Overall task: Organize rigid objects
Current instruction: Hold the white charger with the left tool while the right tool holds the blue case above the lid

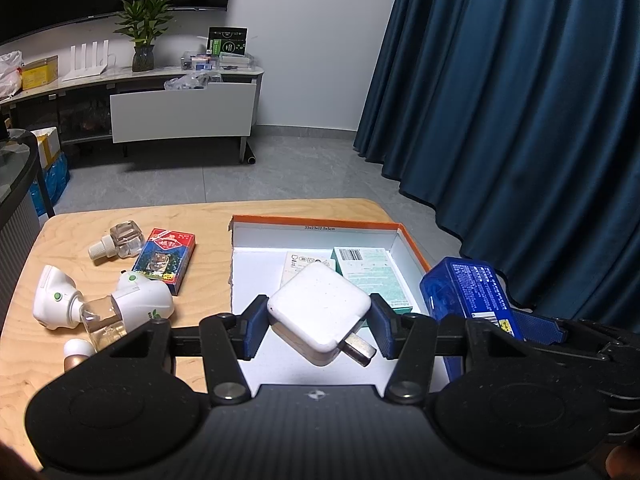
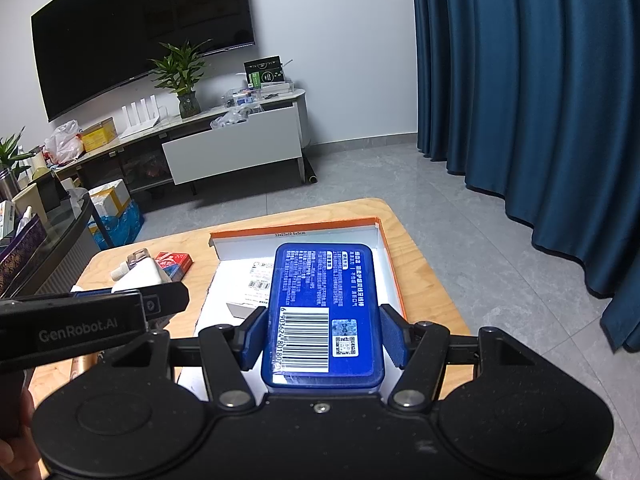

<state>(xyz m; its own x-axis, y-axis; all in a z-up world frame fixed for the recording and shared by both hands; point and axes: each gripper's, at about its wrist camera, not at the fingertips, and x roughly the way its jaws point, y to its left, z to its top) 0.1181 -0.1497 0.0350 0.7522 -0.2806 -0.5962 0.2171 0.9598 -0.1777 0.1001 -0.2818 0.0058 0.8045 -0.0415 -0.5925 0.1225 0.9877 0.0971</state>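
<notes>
My left gripper (image 1: 319, 322) is shut on a white charger (image 1: 316, 308), its metal plug pointing toward the camera, held above the orange-rimmed white box (image 1: 316, 224). My right gripper (image 2: 323, 336) is shut on a blue plastic case (image 2: 322, 312) with a barcode label, also over the box (image 2: 296, 227); the same case (image 1: 468, 292) shows at the right of the left wrist view. Inside the box lie a teal-and-white carton (image 1: 370, 276) and a flat white carton (image 1: 296, 264). The left gripper's body (image 2: 92, 320) crosses the left of the right wrist view.
On the wooden table (image 1: 120, 220) left of the box lie a red card pack (image 1: 166, 260), a small clear bottle (image 1: 118, 240), two white plug-in devices (image 1: 54, 300) (image 1: 140, 300) and a white-capped item (image 1: 78, 350). Blue curtains (image 1: 520, 120) hang at right.
</notes>
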